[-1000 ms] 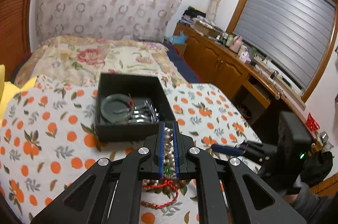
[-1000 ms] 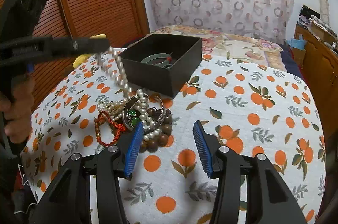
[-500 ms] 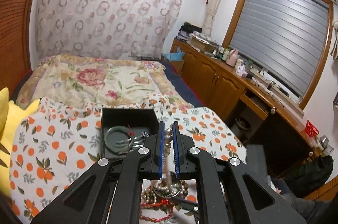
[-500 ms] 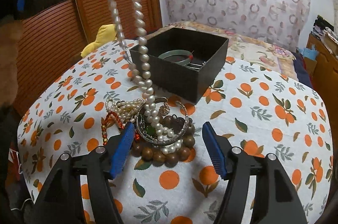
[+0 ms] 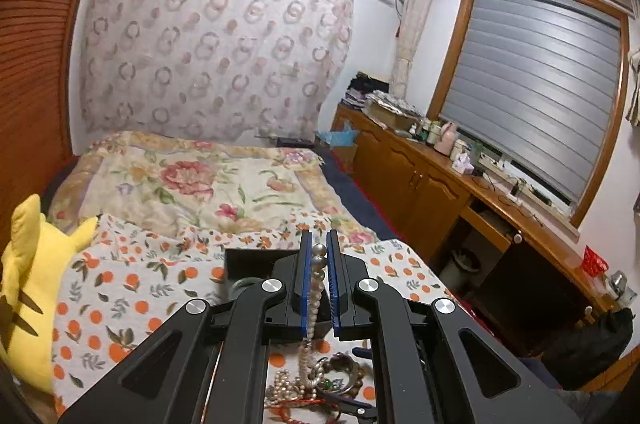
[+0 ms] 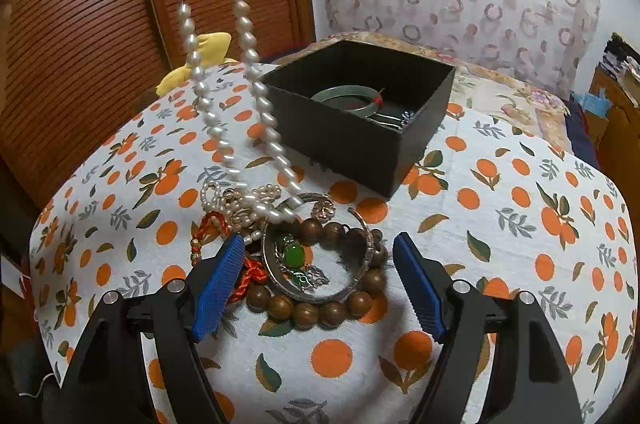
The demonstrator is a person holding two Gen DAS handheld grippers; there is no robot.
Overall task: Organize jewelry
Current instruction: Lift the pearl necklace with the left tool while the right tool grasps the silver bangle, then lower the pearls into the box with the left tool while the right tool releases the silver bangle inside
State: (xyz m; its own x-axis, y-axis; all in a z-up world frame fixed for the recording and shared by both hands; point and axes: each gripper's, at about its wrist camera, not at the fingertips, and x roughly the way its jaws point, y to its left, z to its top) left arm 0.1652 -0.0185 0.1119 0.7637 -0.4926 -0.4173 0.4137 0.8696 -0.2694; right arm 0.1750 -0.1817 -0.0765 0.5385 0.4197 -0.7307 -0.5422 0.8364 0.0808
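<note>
My left gripper [image 5: 318,260] is shut on a white pearl necklace [image 5: 318,274], which hangs down to the jewelry pile [image 5: 316,384]. In the right wrist view the pearl necklace [image 6: 240,23] drops in two strands from the top left, its lower end still resting on the pile. The pile holds a wooden bead bracelet [image 6: 320,306], a silver bangle with a green stone [image 6: 296,254] and a red cord [image 6: 252,272]. My right gripper [image 6: 318,282] hovers just in front of the pile, its jaws opening wide with nothing pressed between them. A black box [image 6: 352,127] behind holds a green jade bangle [image 6: 352,95].
An orange-print cloth [image 6: 500,224] covers the bed. A yellow plush toy [image 5: 24,284] lies at the left edge. A wooden slatted door [image 6: 80,23] stands to the left, and a wooden cabinet [image 5: 420,183] with a cluttered top runs along the right.
My left gripper has risen, drawing the pearl necklace up out of the pile into long hanging strands. My right gripper's jaws have spread wider and moved closer to the pile.
</note>
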